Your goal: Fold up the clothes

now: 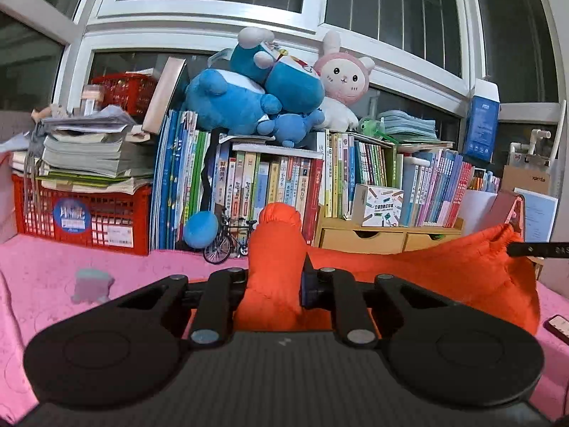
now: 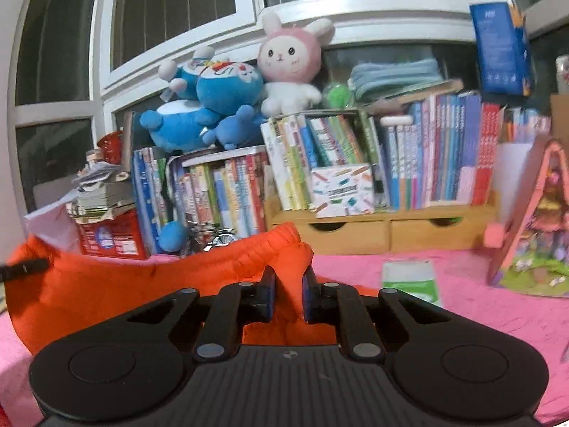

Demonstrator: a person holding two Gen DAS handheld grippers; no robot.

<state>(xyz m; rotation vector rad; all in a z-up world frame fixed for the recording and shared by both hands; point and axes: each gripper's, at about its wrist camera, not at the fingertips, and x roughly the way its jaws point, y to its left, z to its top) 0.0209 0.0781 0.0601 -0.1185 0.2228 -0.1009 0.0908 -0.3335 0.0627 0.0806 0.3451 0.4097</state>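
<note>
An orange garment (image 1: 444,270) with an elastic edge hangs stretched above the pink cloth-covered table (image 1: 71,267). My left gripper (image 1: 275,281) is shut on one bunched corner of it, which sticks up between the pads. The far corner is pinched by the other gripper's black finger (image 1: 533,249) at the right edge. In the right wrist view my right gripper (image 2: 288,295) is shut on the orange garment (image 2: 124,284) at its gathered edge, and the cloth sags away to the left, where a black finger (image 2: 25,268) holds its other corner.
Behind the table stand rows of books (image 1: 270,185), a red crate (image 1: 85,217) with stacked paper, wooden drawers (image 2: 384,235) and plush toys (image 1: 249,85). A small grey toy (image 1: 90,283) and a green-white pack (image 2: 412,279) lie on the pink cloth. A pink toy house (image 2: 533,220) stands right.
</note>
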